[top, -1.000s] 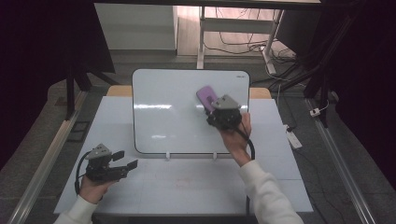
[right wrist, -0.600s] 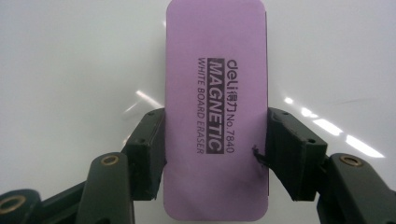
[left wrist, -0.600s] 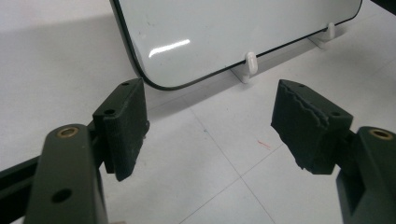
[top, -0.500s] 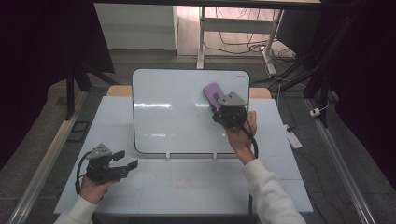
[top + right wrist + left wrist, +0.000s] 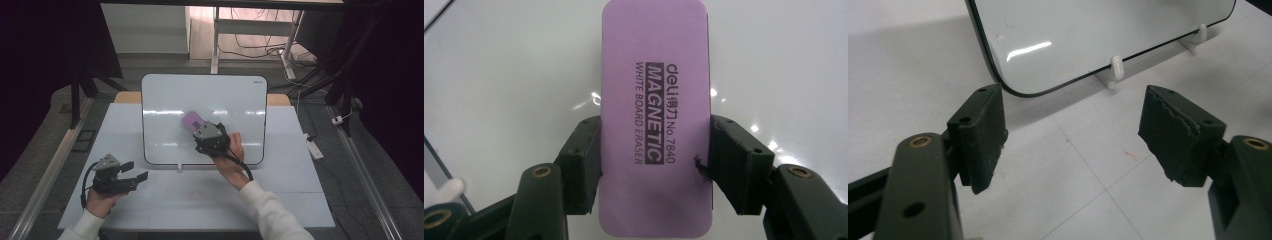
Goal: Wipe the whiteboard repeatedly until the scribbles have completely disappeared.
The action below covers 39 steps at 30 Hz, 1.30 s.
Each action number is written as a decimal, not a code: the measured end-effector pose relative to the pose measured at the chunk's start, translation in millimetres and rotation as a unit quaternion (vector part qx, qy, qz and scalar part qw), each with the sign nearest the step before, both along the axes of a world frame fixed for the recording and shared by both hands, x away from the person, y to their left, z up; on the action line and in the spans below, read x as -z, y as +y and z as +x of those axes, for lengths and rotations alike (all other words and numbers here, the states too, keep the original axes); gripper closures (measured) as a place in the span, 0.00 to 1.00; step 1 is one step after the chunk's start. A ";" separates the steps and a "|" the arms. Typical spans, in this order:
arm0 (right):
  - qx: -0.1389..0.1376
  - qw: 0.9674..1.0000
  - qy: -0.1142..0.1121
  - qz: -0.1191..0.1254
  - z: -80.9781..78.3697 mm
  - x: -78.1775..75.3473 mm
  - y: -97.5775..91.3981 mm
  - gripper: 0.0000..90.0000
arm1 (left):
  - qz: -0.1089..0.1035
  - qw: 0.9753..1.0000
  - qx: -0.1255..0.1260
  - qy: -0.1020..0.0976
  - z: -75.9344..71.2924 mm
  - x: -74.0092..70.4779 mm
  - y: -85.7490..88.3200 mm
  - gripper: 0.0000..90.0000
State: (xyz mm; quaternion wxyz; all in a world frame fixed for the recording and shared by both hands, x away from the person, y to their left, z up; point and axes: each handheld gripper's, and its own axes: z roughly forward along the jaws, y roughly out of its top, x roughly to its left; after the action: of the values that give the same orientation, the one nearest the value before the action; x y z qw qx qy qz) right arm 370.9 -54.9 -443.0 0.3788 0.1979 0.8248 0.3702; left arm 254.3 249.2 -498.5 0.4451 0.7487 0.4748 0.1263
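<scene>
Eraser (image 5: 655, 120): purple, flat against the whiteboard (image 5: 165, 95), near its middle
Your right hand-held gripper (image 5: 198, 129): pinching the eraser by its long sides
Your left hand-held gripper (image 5: 134, 171): jaws spread, nothing between them, over the counter (image 5: 300, 200) off the whiteboard's lower left corner
Whiteboard: propped on white clips

The left hand (image 5: 102, 197) rests low at the near left, holding the left gripper (image 5: 134, 171) level with its jaws spread wide apart and nothing between them. The right forearm, in a white sleeve, reaches forward from the lower right. The right hand (image 5: 231, 157) holds the right gripper (image 5: 200, 131), its jaws clamped on an eraser (image 5: 656, 115).
</scene>
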 end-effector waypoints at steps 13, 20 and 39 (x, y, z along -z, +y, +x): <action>0.095 0.992 0.000 0.082 29.4 -32.0 -82.4 0.45 | 0.000 1.000 0.001 0.000 -0.2 -0.1 -0.3 0.30; 0.116 0.988 -0.003 0.099 34.8 -37.5 -100.5 0.45 | 0.000 1.000 0.000 0.002 0.3 0.3 -0.4 0.30; 0.046 0.989 0.064 0.122 13.9 -26.6 -83.8 0.45 | 0.001 1.000 0.000 0.002 1.3 0.4 -1.5 0.30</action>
State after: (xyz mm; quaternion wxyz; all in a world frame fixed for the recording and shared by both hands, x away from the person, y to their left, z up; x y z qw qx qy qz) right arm 384.8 -138.7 -416.4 0.3146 0.3034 0.7863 0.4368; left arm 255.5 247.7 -498.9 0.4436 0.7493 0.4755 0.1250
